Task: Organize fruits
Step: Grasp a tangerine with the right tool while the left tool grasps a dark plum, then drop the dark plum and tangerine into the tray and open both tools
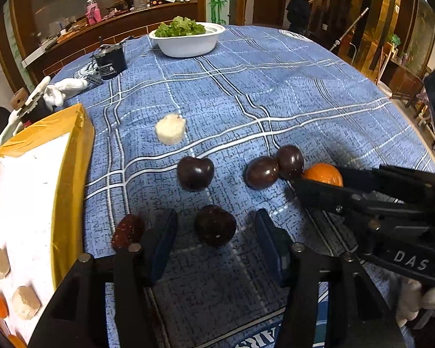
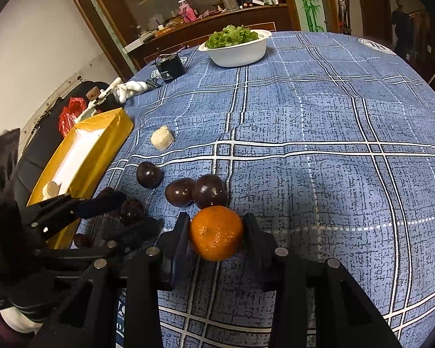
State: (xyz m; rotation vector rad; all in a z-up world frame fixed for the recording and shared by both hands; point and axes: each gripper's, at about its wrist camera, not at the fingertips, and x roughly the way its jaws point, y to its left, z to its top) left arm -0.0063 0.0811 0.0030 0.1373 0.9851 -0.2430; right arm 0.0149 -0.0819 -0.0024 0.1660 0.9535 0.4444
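On desk: right gripper (image 2: 216, 232) closing on orange (image 2: 216, 233), left gripper (image 1: 216, 242) open, straddling plum (image 1: 215, 225). Next: lift, box (image 1: 72, 156).

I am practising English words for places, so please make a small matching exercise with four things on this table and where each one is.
Things:
1. orange
2. lettuce
3. dark plum
4. white cube

Places:
a. in the white bowl
b. alone on the cloth
c. between the right hand-held gripper fingers
d. between the open left hand-held gripper fingers

Pairs: 1-c, 2-a, 3-d, 4-b

yellow tray (image 1: 72, 156) cut off left, orange (image 1: 323, 174) half hidden
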